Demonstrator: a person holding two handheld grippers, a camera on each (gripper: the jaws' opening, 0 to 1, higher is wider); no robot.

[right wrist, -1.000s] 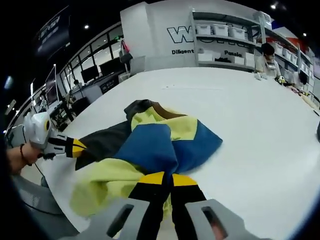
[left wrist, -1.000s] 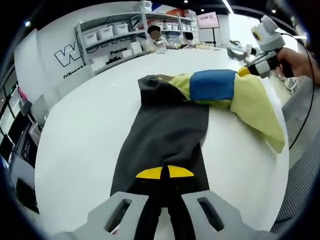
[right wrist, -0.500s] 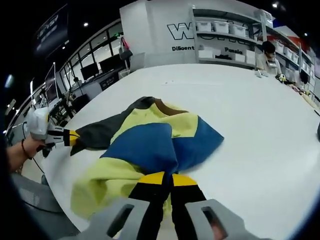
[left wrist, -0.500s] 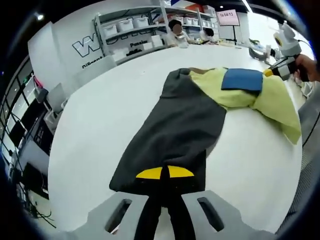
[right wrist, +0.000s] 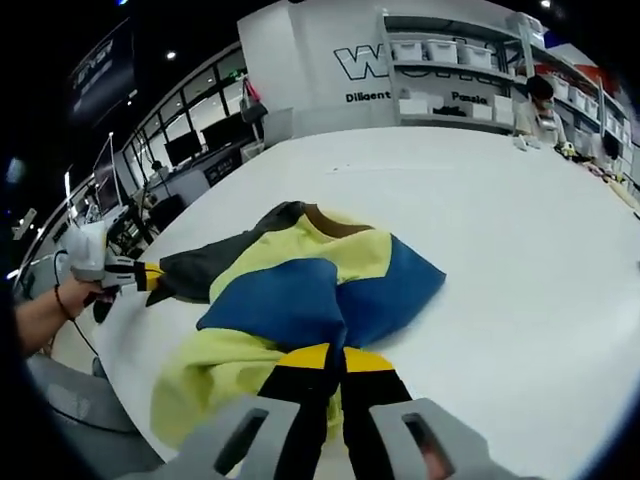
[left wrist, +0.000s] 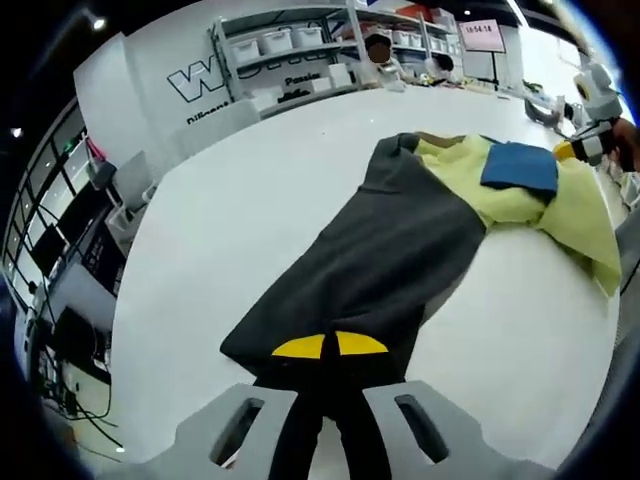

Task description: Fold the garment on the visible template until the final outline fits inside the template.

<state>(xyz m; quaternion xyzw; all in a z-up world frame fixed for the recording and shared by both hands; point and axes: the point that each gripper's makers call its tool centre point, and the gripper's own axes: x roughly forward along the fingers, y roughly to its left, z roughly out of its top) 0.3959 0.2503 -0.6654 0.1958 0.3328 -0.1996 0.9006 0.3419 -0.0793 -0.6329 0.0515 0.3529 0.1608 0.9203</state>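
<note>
- One garment (left wrist: 400,250) lies on the white table (left wrist: 250,210), stretched long between the two grippers; its grey part runs toward the left gripper, its yellow-and-blue part is bunched toward the right one.
- No template outline can be made out on the table around the garment, so how well it fits cannot be judged.
- The left gripper (left wrist: 330,345) has its yellow-tipped jaws closed together on the grey end of the garment, probably to pull that end flat and straight before a fold.
- The right gripper (right wrist: 328,358) also has its jaws pressed together, pinching the blue and yellow cloth at the garment's opposite end; in the left gripper view it shows just beyond the yellow part (left wrist: 590,140).
- Holding both ends at once likely keeps the cloth taut, so the bunched yellow-and-blue part can be spread out or laid over.
- A brown collar lining (right wrist: 325,218) shows at the garment's far edge in the right gripper view, suggesting the neck opening lies there.
- The folding looks early: the garment is long and uneven, with no tidy rectangle yet.
- Beyond the garment, shelves with bins (right wrist: 440,60) stand against the far wall, and people (left wrist: 380,50) sit at the table's far end.
</note>
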